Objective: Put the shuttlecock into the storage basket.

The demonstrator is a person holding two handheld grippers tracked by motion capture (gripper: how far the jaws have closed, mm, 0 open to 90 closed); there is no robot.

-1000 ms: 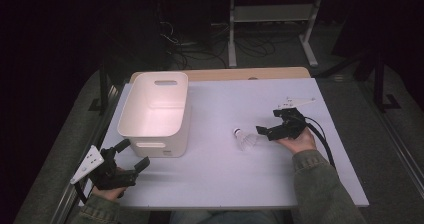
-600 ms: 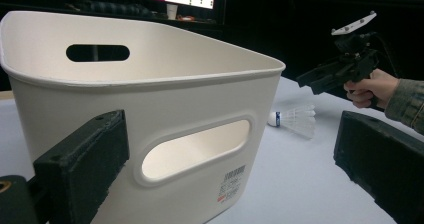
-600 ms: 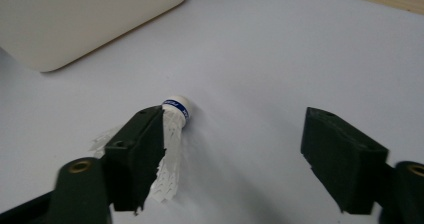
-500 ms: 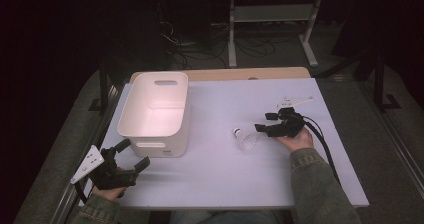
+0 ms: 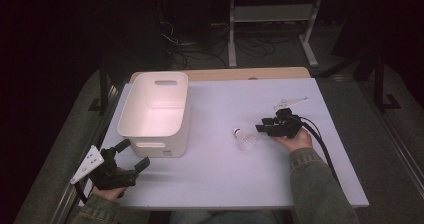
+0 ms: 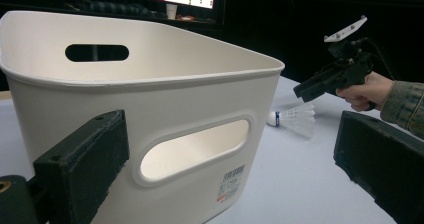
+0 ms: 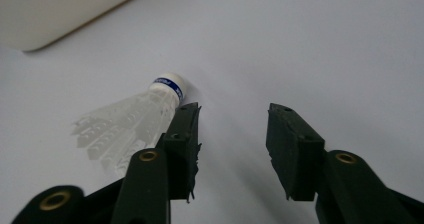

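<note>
Closing partway, the right gripper (image 7: 232, 149) grasps nothing; the shuttlecock (image 7: 131, 124) lies left of its jaws, outside them. Left gripper (image 5: 134, 154) gapes.

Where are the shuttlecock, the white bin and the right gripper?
shuttlecock (image 5: 244, 140): high view, on its feather skirt.
white bin (image 5: 152, 146): high view, on its near wall by the handle slot.
right gripper (image 5: 260, 129): high view, midway between its fingertips.

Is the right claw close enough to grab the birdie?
Probably yes. The right claw sits beside the shuttlecock on the bare table, nothing between, though its just-closing jaws hold nothing.
</note>
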